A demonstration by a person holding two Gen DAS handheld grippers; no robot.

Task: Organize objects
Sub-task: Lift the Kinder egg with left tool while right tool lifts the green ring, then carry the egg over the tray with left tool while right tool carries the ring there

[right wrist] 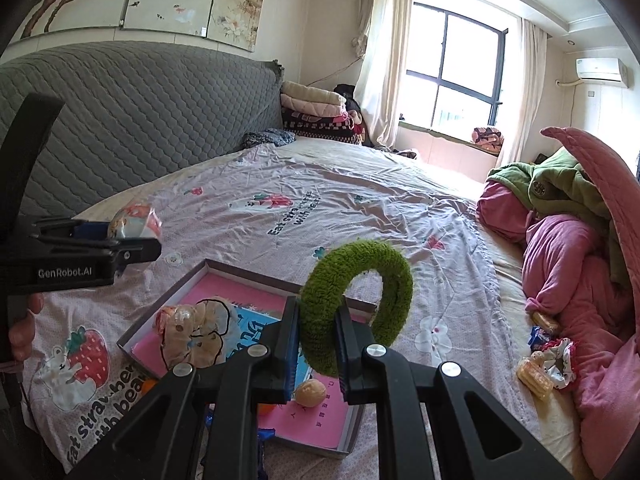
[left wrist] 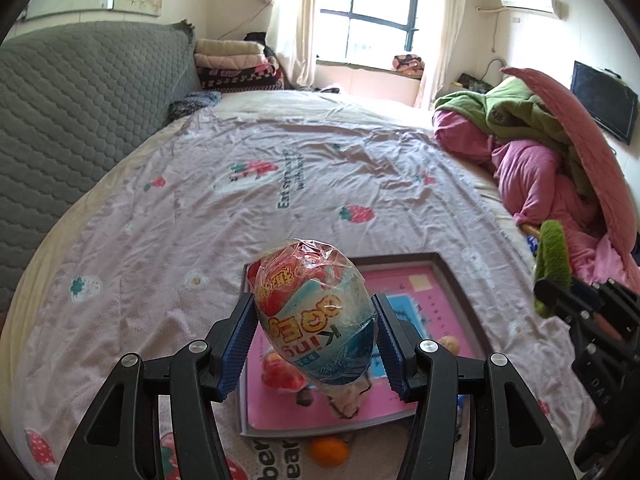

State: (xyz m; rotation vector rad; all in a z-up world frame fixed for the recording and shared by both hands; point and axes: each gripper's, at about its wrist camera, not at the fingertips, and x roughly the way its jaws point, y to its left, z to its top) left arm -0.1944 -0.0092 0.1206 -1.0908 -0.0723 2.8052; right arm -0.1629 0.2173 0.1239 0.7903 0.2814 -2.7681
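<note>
left gripper [left wrist: 316, 344] clamps wrapped egg [left wrist: 314, 312] | right gripper [right wrist: 318, 344] pinches green ring [right wrist: 356, 300] | risk: slick wrap slips, egg misses tray [left wrist: 460, 280] below

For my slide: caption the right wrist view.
Right gripper clamps a fuzzy green ring above the pink-lined tray.

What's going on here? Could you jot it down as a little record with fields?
Place: bed with strawberry-print sheet
Left gripper: jaws shut on a wrapped egg-shaped treat
Right gripper: jaws shut on a fuzzy green ring
Container: shallow pink-lined box below both grippers
In box: bagged snack, small round nut-like item
Beside box: orange
</note>
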